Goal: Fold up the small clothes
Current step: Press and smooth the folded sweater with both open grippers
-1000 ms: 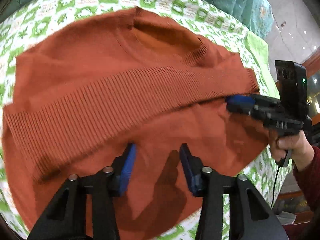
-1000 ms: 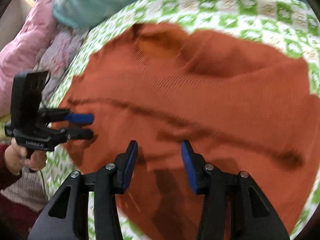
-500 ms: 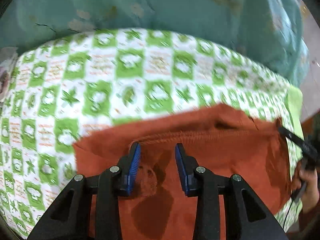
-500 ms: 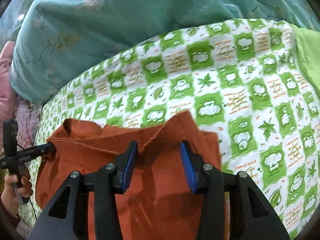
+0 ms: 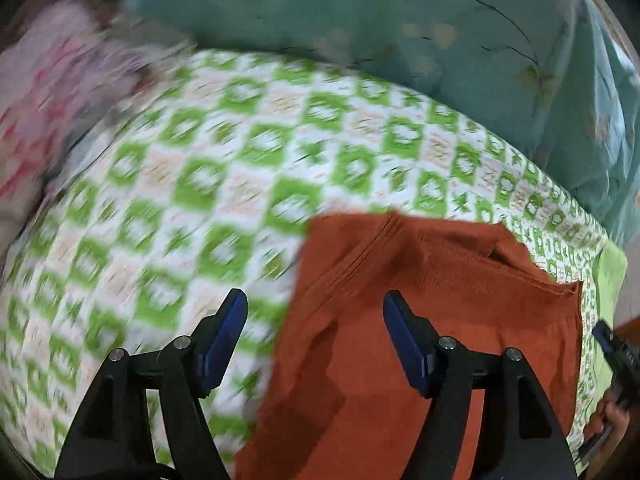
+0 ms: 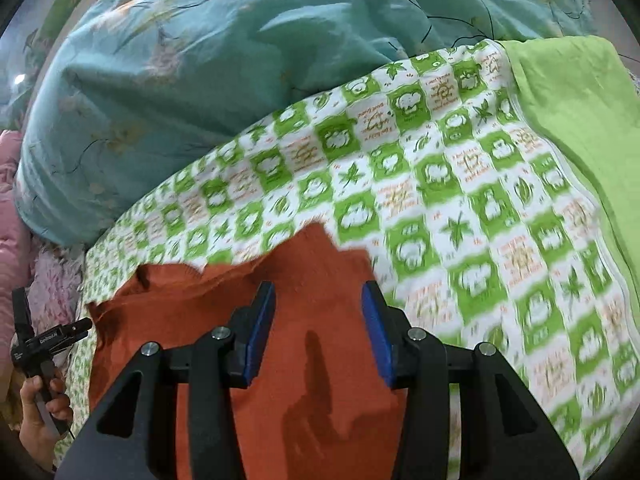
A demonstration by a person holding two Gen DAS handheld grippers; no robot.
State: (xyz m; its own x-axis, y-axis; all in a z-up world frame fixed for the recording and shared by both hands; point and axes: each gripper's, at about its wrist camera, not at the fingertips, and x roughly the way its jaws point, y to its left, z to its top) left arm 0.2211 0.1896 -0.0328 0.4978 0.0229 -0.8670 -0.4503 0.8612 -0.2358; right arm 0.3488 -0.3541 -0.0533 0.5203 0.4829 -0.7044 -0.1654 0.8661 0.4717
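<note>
Item one: the rust-orange knitted sweater (image 5: 432,320), folded, lying on the green-and-white checked blanket (image 5: 192,184). In the left wrist view we find it from the centre toward five o'clock, its ribbed band running near the top fold; in the right wrist view it (image 6: 320,360) fills the area from six to nine o'clock.

Item two: the left gripper (image 5: 314,332). We note that its jaws have just been opening and now stand wide apart and released; the left edge of the sweater shows in the gap below them, but neither blue pad presses on it. The left pad (image 5: 224,332) sits over the blanket, the right pad over the sweater. This view is blurred on its nine o'clock side.

Item three: the right gripper (image 6: 318,328). Its jaws stand partly apart above the sweater; we see cloth behind the gap, yet we cannot tell whether the pads touch it.

Item four: a teal flowered quilt (image 6: 200,80) bunched along twelve o'clock, touching the blanket's far edge.

Item five: a plain lime-green cloth (image 6: 572,120) at two o'clock in the right wrist view, bordering the blanket.

Item six: pink bedding (image 5: 52,92) at ten o'clock in the left wrist view.
</note>
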